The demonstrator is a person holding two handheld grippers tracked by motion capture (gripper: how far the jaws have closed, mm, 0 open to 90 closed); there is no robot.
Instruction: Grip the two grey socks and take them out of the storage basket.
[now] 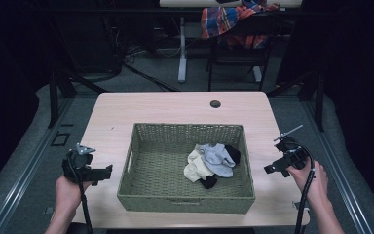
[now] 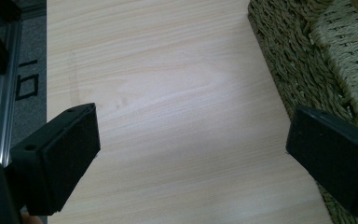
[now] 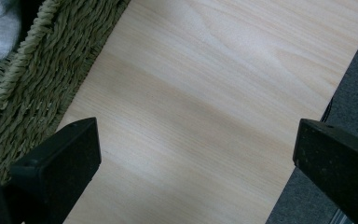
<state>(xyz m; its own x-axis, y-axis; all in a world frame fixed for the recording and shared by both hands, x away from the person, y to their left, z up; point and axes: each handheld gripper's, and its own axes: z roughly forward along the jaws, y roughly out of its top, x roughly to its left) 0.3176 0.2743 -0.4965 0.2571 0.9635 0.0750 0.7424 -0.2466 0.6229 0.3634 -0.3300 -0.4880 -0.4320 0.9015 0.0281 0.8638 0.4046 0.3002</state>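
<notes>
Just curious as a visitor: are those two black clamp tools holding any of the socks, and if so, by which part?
Nothing is held. The left gripper and right gripper are both open over the bare table, beside the basket of socks.

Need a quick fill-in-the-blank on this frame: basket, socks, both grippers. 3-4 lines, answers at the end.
1. The pile of socks lies inside the woven ____.
2. The left gripper and the right gripper both have their jaws ____, nothing between them.
3. The socks sit toward the basket's ____ side in the high view.
4. Both grippers hover over the bare wooden ____, one on each side of the basket.

Missing words: basket; open; right; table
</notes>
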